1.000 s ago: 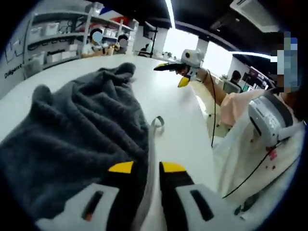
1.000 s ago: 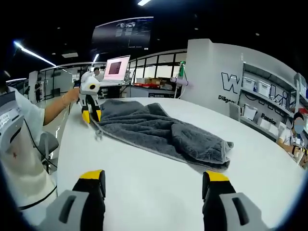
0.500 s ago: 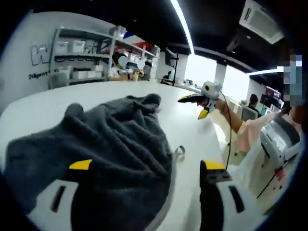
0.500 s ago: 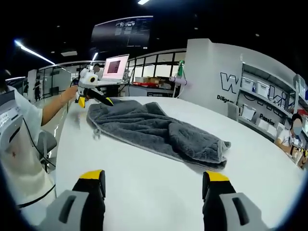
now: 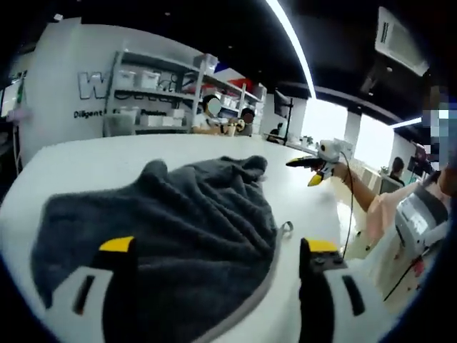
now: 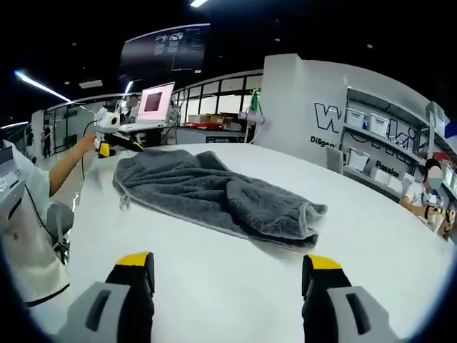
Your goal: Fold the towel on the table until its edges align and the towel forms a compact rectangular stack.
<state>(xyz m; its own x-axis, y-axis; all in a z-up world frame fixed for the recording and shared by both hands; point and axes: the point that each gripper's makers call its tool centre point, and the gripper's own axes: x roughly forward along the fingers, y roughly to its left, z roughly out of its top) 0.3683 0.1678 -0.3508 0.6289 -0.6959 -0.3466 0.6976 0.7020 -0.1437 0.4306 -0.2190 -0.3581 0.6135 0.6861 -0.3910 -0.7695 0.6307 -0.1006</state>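
Note:
A dark grey towel (image 5: 186, 221) lies crumpled on the white table (image 5: 78, 161), its light-trimmed edge and small hanging loop (image 5: 286, 228) toward the right. My left gripper (image 5: 218, 246) is open just above the towel's near end, its yellow-tipped jaws wide apart and holding nothing. In the right gripper view the towel (image 6: 214, 191) stretches from far left to centre, its thick bunched end nearest. My right gripper (image 6: 228, 261) is open over bare table (image 6: 228, 300), short of that end. The left gripper (image 6: 131, 146) hovers at the towel's far corner. The right gripper (image 5: 305, 170) hangs past the towel's far end.
The table's edge (image 6: 71, 236) runs along the left, next to the person in a white shirt (image 6: 18, 236). Beyond the table stand a lit screen (image 6: 156, 102), shelves with bins (image 5: 153, 96) and a seated person (image 6: 427, 187). Cables (image 5: 350, 214) trail from the person's arm.
My left gripper, shut on the towel's trimmed edge a second ago, has opened, let go and drawn back. The right gripper stayed open; its view shifted slightly.

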